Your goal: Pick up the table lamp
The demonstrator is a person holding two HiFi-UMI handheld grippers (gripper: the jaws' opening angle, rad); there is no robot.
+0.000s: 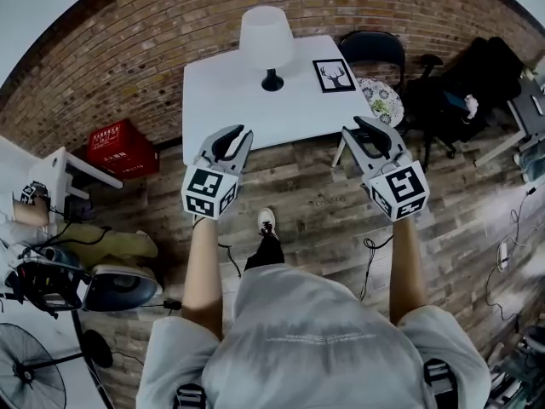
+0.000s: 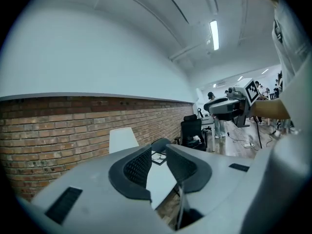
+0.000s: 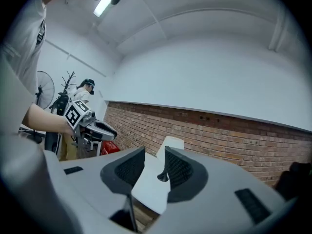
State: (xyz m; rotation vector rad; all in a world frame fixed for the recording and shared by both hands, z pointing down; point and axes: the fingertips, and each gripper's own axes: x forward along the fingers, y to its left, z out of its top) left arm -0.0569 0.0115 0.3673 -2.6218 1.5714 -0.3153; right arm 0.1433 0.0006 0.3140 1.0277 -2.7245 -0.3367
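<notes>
The table lamp [image 1: 266,39], with a white shade and a black foot, stands upright at the back of a white table [image 1: 230,109]. Both grippers hover short of the table's near edge, well apart from the lamp. My left gripper [image 1: 235,140] is open and holds nothing; along its jaws I see the lamp shade [image 2: 122,139] and the tabletop [image 2: 160,179]. My right gripper [image 1: 366,135] is open and empty too. Between its jaws show the lamp's foot [image 3: 162,177] and shade [image 3: 170,144].
A framed deer picture [image 1: 334,75] lies on the table right of the lamp. Behind the table runs a brick wall [image 1: 153,32]. A black chair [image 1: 372,49] and a patterned stool [image 1: 380,100] stand at the right, a red crate [image 1: 119,148] at the left. Cables [image 1: 368,262] trail over the wood floor.
</notes>
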